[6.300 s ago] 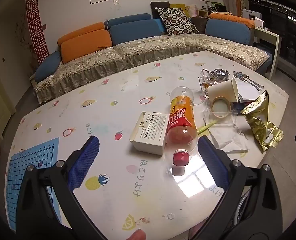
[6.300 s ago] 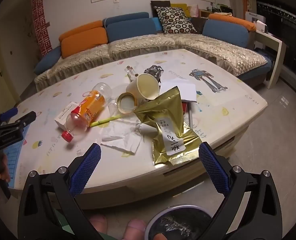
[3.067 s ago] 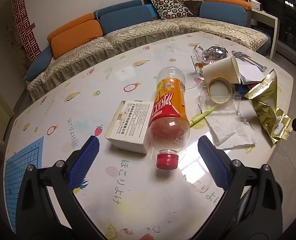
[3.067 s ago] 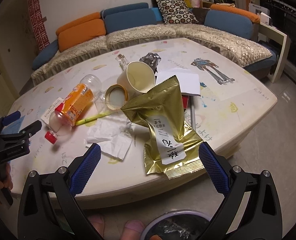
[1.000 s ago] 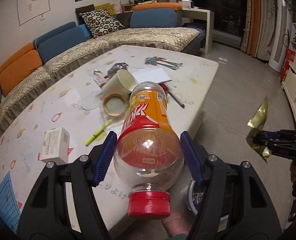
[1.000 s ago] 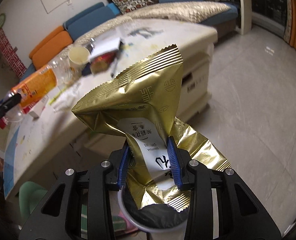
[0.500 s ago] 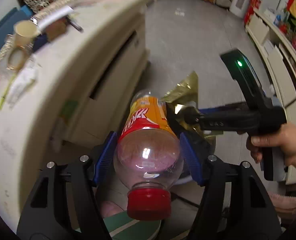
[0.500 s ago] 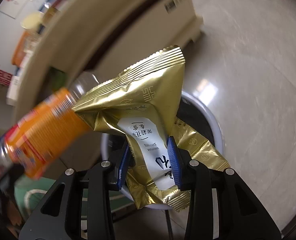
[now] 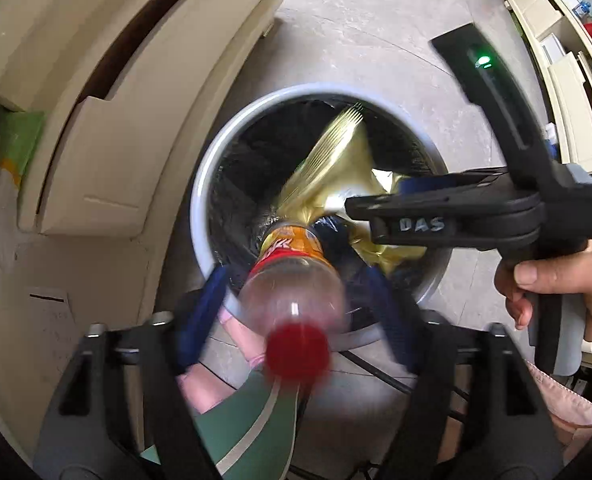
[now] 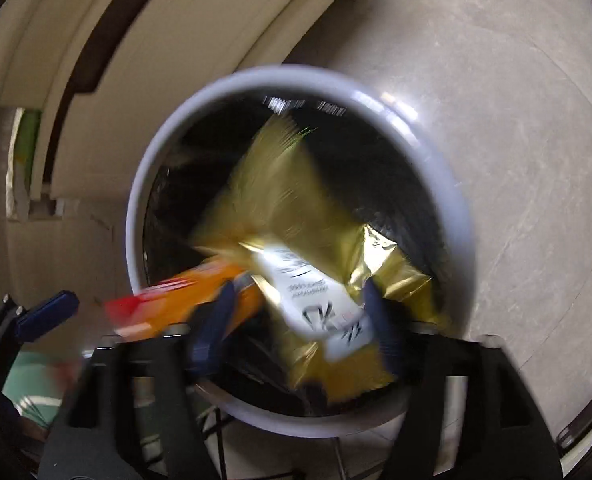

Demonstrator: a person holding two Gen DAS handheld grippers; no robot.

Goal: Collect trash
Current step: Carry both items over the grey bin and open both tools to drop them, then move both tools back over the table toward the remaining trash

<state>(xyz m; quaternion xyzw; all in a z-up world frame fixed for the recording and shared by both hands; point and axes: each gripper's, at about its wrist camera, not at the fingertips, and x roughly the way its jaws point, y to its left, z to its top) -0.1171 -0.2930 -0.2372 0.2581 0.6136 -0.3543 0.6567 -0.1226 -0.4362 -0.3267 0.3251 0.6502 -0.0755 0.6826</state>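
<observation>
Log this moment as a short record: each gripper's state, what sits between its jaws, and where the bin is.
left gripper: jaws just opened, pads clear of the bottle, which points cap-up into the bin
right gripper: jaws just opened, gold snack bag loose between them
bin: grey rim, black liner, on the floor beside the table base

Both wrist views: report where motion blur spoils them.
Left wrist view: bottle and its red cap smeared, blue pads blurred; bin rim and right gripper fairly sharp. Right wrist view: gold bag and orange bottle streaked, floor clearer.
</observation>
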